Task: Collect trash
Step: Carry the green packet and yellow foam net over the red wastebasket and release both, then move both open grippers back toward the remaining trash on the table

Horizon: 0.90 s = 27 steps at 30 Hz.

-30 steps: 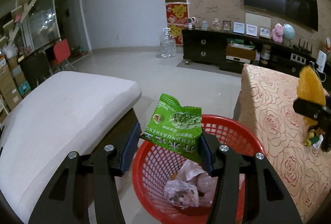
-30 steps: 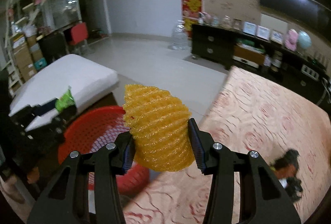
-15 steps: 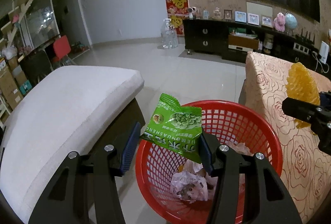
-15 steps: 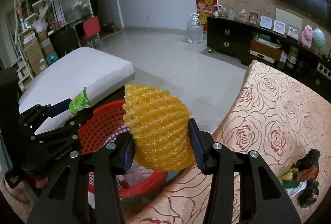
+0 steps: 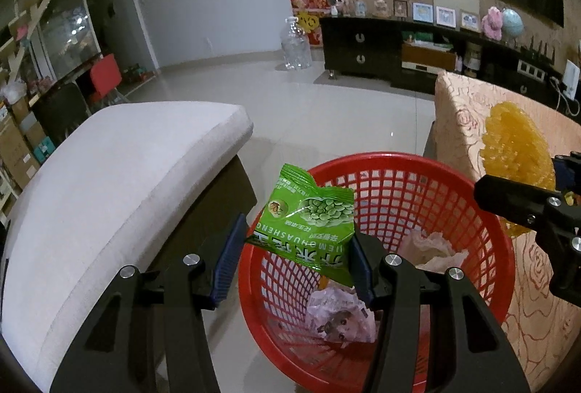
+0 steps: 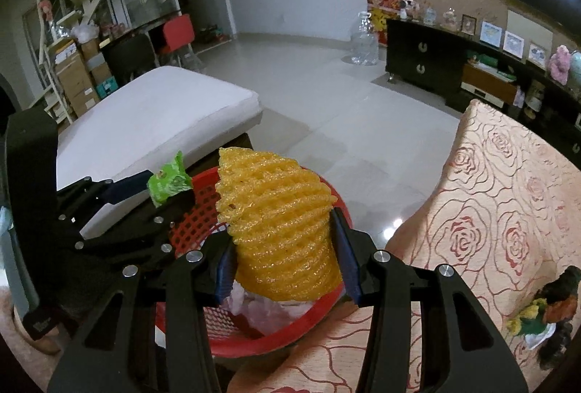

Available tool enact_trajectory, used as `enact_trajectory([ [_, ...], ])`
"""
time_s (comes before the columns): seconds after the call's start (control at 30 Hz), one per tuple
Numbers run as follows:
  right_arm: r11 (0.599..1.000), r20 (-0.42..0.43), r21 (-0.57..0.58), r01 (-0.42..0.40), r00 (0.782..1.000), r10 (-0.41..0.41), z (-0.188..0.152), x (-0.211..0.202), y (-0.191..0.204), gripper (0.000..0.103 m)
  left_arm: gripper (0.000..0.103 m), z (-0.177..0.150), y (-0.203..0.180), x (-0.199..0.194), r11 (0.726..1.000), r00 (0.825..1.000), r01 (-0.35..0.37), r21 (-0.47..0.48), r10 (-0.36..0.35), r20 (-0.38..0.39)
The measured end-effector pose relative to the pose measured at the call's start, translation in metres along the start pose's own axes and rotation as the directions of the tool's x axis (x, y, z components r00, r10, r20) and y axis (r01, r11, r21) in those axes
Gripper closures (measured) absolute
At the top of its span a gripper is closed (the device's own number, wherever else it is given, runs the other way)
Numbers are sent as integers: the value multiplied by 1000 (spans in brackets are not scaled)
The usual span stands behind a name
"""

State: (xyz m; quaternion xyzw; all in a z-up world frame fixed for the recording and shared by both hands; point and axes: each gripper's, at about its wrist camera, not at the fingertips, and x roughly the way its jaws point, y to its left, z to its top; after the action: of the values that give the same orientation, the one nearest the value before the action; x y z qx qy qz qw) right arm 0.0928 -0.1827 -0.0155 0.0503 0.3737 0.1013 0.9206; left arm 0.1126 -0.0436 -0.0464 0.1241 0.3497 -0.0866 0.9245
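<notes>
My left gripper [image 5: 294, 258] is shut on a green snack packet [image 5: 305, 222] and holds it over the near rim of a red mesh basket [image 5: 399, 160]. Crumpled wrappers [image 5: 341, 313] lie at the basket's bottom. From the right edge of this view the right gripper [image 5: 537, 208] reaches in, carrying a yellow foam net [image 5: 515, 146]. In the right wrist view my right gripper [image 6: 283, 258] is shut on the yellow foam net [image 6: 279, 229], above the red basket [image 6: 254, 346]. The left gripper [image 6: 165, 191] with the green packet [image 6: 169, 180] hangs over the basket's far left rim.
A white cushioned seat [image 5: 127, 175] stands to the basket's left. To its right is a table under a rose-patterned cloth [image 6: 490, 211], with a dark heap of scraps [image 6: 548, 313] on it. Beyond lie pale floor tiles, a big water bottle [image 5: 296, 48] and a dark cabinet [image 5: 363, 48].
Both grippers have dipped and moved in over the basket, which now fills more of each view. The right gripper with the foam net has shifted left, from the table to the basket. Both grips are unchanged.
</notes>
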Motion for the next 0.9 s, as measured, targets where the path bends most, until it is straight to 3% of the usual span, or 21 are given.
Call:
enact_trajectory([
  [0.13, 1000, -19, 11, -13, 1000, 13, -1, 6, -1, 56, 52, -2, -5, 5, 1000, 1000, 6, 22, -6, -18],
  [0.37, 1000, -28, 2, -26, 999, 26, -3, 7, 3, 43, 51, -6, -9, 9, 999, 999, 30, 46, -27, -45],
  [0.43, 1000, -26, 6, -25, 999, 25, -4, 7, 3, 38, 47, -6, -9, 9, 998, 998, 31, 48, -29, -48],
  [0.53, 1000, -19, 12, -19, 1000, 19, -5, 5, 3, 34, 32, -8, -9, 10, 998, 999, 25, 53, -22, -49],
  [0.73, 999, -15, 31, -20, 1000, 20, -6, 3, -1, 27, 26, -8, -12, 12, 998, 998, 31, 60, -28, -60],
  [0.9, 999, -3, 47, -18, 1000, 18, -4, -2, -8, 27, 25, -4, -3, 8, 999, 998, 47, 8, -47, -47],
])
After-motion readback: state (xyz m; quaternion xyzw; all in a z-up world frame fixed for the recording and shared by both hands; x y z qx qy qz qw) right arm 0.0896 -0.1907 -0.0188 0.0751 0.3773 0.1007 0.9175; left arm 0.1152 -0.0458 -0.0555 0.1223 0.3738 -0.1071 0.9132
